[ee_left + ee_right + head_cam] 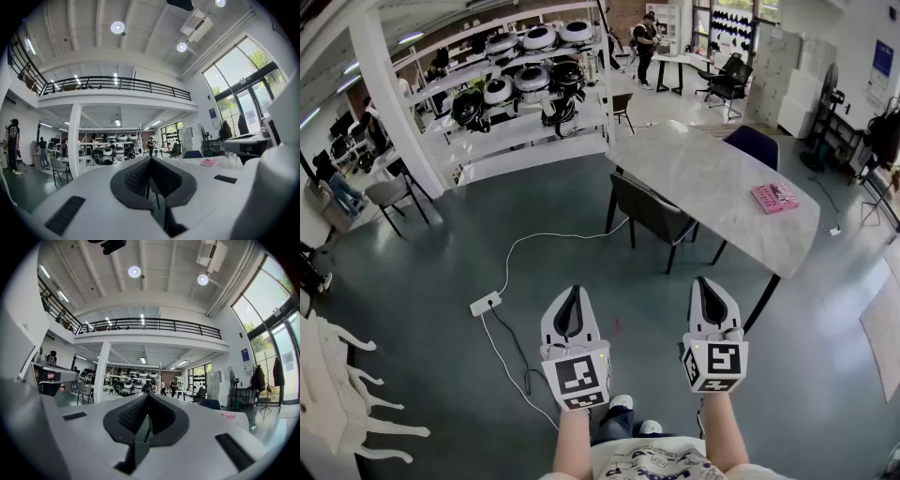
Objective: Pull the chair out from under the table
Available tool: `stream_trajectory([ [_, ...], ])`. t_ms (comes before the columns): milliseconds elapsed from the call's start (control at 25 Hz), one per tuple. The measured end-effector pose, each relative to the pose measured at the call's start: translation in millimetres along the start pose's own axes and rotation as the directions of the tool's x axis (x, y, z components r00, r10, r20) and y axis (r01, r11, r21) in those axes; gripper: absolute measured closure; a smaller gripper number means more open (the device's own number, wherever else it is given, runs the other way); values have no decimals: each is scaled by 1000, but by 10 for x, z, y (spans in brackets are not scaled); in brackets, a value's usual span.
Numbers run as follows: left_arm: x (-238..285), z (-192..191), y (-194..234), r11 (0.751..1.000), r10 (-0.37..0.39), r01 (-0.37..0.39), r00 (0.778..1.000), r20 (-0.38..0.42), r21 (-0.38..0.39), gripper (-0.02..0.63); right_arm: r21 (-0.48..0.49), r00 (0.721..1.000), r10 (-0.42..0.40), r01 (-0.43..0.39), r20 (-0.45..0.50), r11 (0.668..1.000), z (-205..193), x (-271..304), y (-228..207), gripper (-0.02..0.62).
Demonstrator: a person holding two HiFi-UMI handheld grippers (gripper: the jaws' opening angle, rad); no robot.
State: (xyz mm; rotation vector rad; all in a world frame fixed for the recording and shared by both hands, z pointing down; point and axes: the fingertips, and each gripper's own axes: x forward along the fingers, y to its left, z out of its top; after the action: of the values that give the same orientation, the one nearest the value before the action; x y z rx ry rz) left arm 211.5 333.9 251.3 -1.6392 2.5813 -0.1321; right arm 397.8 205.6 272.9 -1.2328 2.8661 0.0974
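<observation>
Dark grey chair (649,208) sits tucked under the marble table (703,164) on its near long side, seat partly beneath the top, backrest toward the open floor. A blue chair (754,143) stands at the table's far side, and a pink box (774,197) lies on the top near the right edge. Left gripper (573,292) & right gripper (705,283) are held level side by side, well short of the chair, both w/ jaws pressed together, nothing btwn them. Step looks like the approach, no contact yet. Next move prob needs: get closer, open the jaws, take the backrest's top edge, then pull it straight away from the table.
</observation>
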Motion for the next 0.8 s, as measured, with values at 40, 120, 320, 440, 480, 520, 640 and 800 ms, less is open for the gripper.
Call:
stream_trajectory([
  [40,3,4,-2,1000,1,-1,1000,1,0,591,3,1000,0,0,1,1000,4,2,-3,591],
  [120,5,4,-6,1000,1,-1,1000,1,1,591,7,1000,0,0,3,1000,7,2,-8,591],
  [320,15,-33,-9,1000,-1,1,1000,0,-3,591,2,1000,0,0,7,1000,-5,1,4,591],
  [440,50,-49,-23,1000,-3,3,1000,-4,-5,591,4,1000,-1,1,0,1000,-36,22,-12,591],
  [480,61,-51,-20,1000,-4,4,1000,-5,-6,591,5,1000,-1,1,-4,1000,-44,32,-13,591],
  [520,75,-52,-12,1000,-5,5,1000,-6,-8,591,5,1000,-2,2,-7,1000,-49,45,-11,591],
  [640,142,-58,27,1000,-6,6,1000,-8,-15,591,3,1000,-2,2,-11,1000,-55,109,-4,591],
  [800,275,-145,145,999,-18,18,1000,-13,-29,589,0,1000,-14,14,-14,1000,-114,256,45,589],
])
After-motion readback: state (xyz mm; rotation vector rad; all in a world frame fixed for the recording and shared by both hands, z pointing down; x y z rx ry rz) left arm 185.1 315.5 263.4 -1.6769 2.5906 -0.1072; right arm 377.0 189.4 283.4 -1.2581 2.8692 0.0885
